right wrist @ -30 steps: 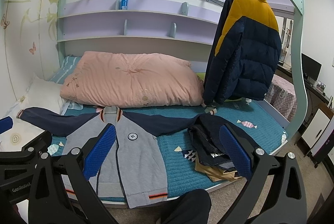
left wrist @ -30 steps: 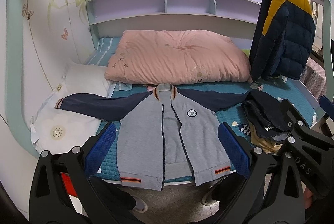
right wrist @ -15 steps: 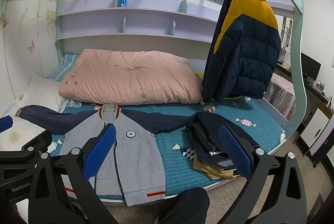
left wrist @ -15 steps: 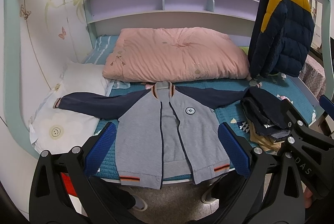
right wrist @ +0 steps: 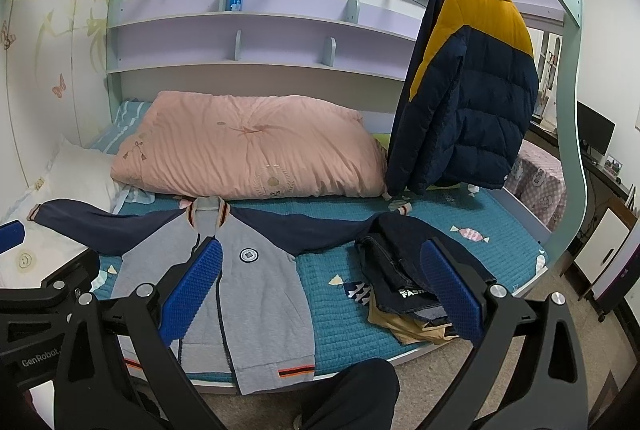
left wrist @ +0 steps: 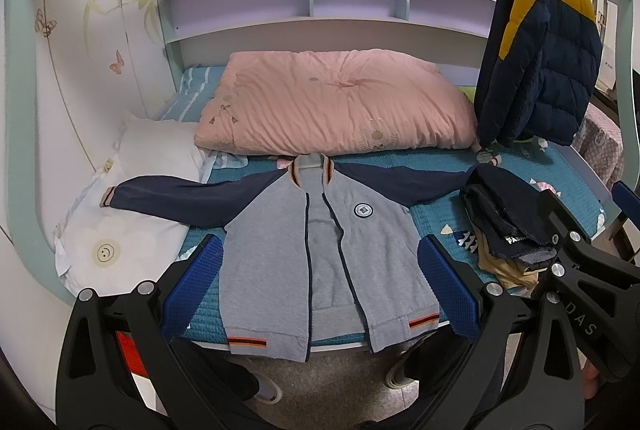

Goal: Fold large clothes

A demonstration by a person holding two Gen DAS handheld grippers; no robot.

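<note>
Hovering with left gripper and right gripper spread empty; pinch each navy sleeve cuff of the grey jacket, fold inward.

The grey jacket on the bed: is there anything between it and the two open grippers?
Nothing visible does. The grey jacket lies spread flat on the bed, unzipped, with bare space before the left gripper and the right gripper, both with jaws apart. The pile of dark clothes lies on the jacket's right sleeve end.
</note>
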